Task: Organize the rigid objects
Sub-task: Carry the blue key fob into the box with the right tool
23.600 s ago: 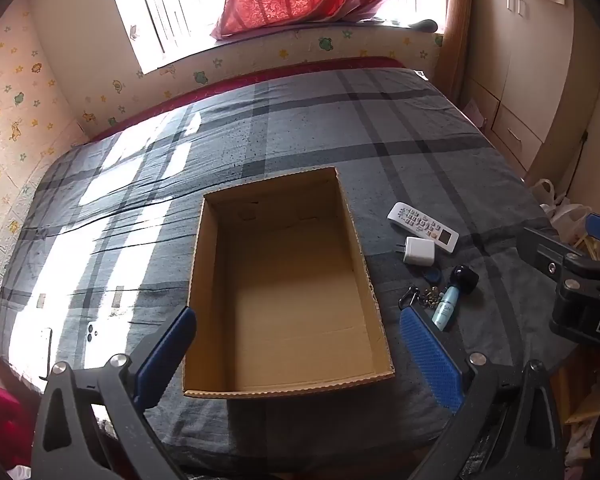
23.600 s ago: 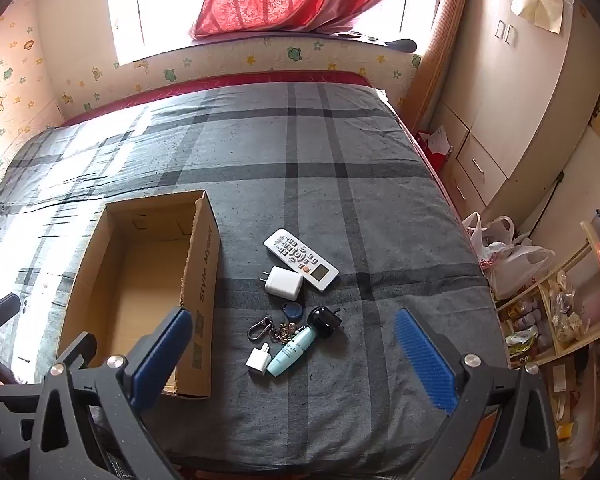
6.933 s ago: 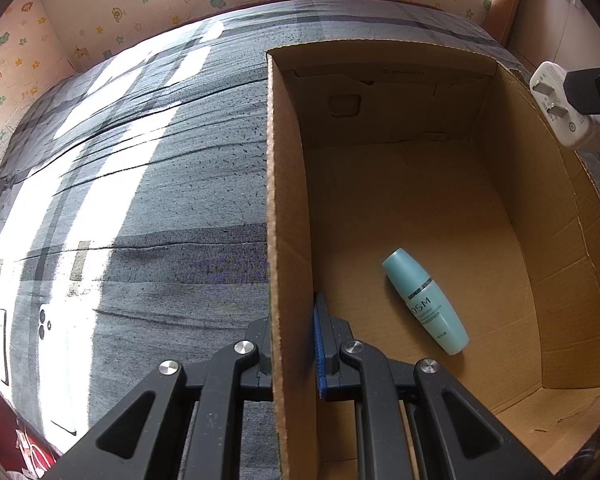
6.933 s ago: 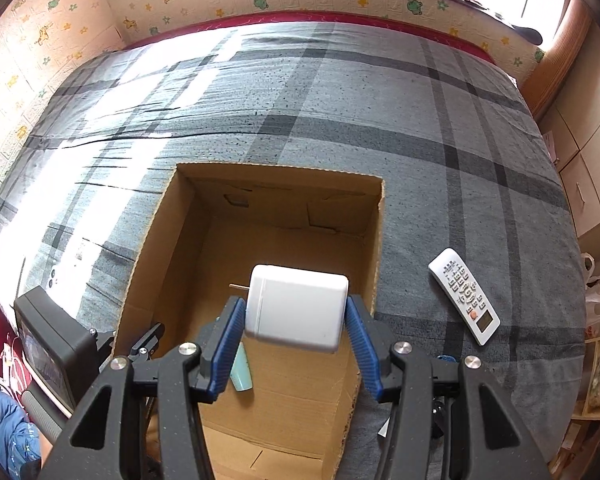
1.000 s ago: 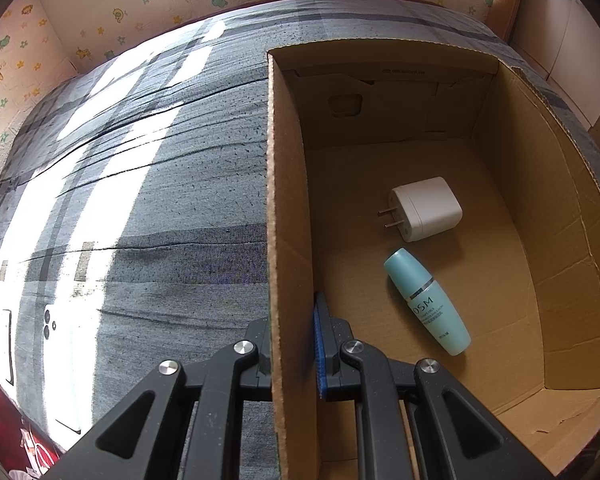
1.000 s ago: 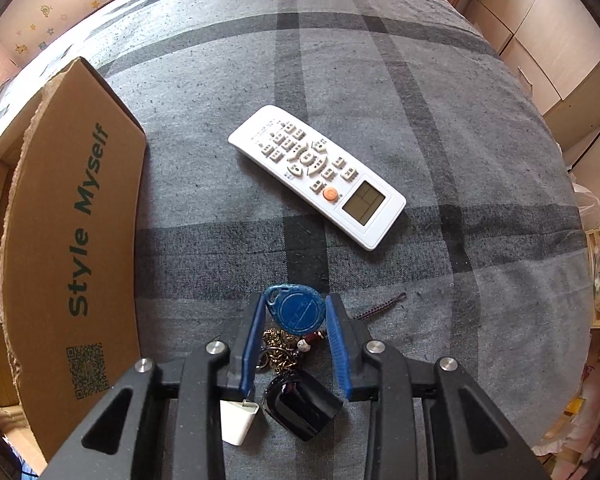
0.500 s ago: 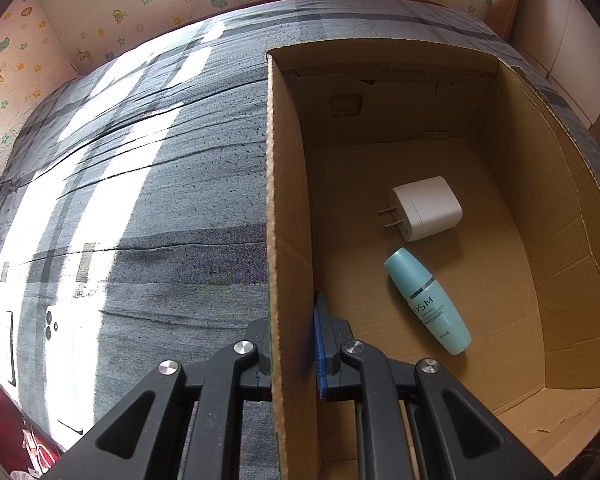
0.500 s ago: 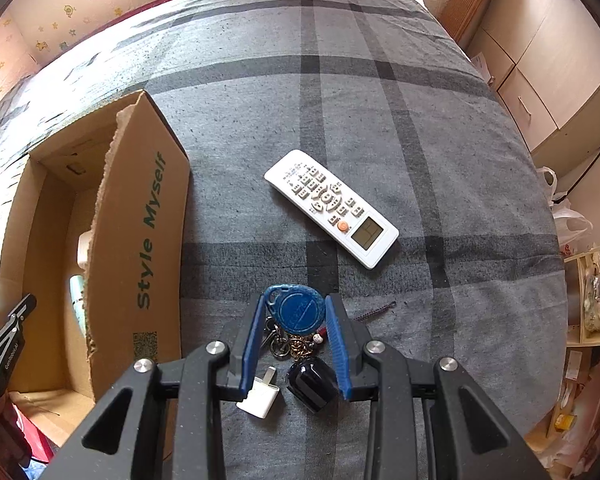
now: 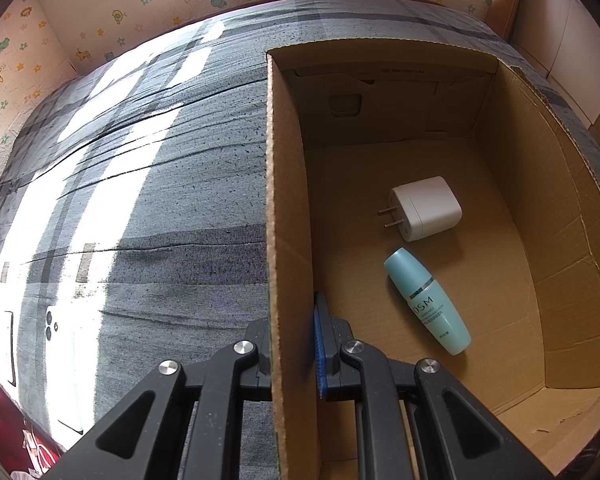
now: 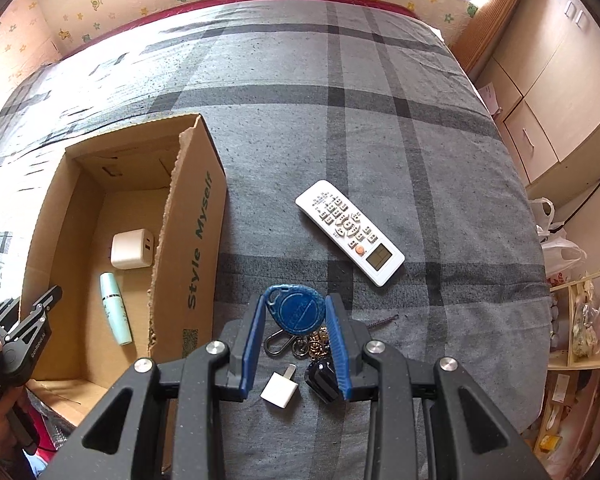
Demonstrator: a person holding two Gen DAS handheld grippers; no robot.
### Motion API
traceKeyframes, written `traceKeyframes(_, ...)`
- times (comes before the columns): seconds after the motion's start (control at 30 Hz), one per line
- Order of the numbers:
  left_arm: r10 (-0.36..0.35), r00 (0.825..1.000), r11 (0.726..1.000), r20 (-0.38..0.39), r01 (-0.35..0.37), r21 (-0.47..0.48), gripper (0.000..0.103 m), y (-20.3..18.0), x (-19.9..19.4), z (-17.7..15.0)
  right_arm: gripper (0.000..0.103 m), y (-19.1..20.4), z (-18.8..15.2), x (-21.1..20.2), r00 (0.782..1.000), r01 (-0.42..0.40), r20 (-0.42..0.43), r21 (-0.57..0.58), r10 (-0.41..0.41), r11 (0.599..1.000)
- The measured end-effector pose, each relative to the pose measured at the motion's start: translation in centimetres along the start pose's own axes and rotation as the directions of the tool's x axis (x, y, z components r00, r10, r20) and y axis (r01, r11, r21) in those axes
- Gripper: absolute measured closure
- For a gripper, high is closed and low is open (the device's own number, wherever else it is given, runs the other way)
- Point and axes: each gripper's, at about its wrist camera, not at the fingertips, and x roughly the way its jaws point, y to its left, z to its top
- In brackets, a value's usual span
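My right gripper (image 10: 296,312) is shut on a blue key fob (image 10: 298,312) with keys and a carabiner (image 10: 278,345) hanging below it, lifted above the bed. My left gripper (image 9: 294,320) is shut on the left wall (image 9: 286,200) of the cardboard box (image 10: 196,216). Inside the box lie a white charger (image 9: 426,208) and a teal bottle (image 9: 428,300); both also show in the right wrist view, the charger (image 10: 132,249) and the bottle (image 10: 116,308). A white remote (image 10: 350,232), a small white plug (image 10: 280,390) and a black adapter (image 10: 322,376) lie on the bed.
The grey plaid bed (image 10: 340,100) runs to a patterned wall at the back. Cabinets (image 10: 548,80) and shelves with bags (image 10: 560,248) stand to the right. A white phone (image 9: 66,364) lies on the bed left of the box.
My right gripper has risen and drawn back with the key fob and keys, so the box and more of the bed show. The left gripper has not moved.
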Motion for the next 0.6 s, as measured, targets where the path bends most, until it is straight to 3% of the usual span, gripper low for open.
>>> traceKeyframes(0.6,0.000,1.000,1.000,0.001,0.000,0.001,0.090,0.0,0.0,0.0,0.070,7.7,1.2,-2.4,0.997,-0.049,0.051,-0.167,0.059,0.985)
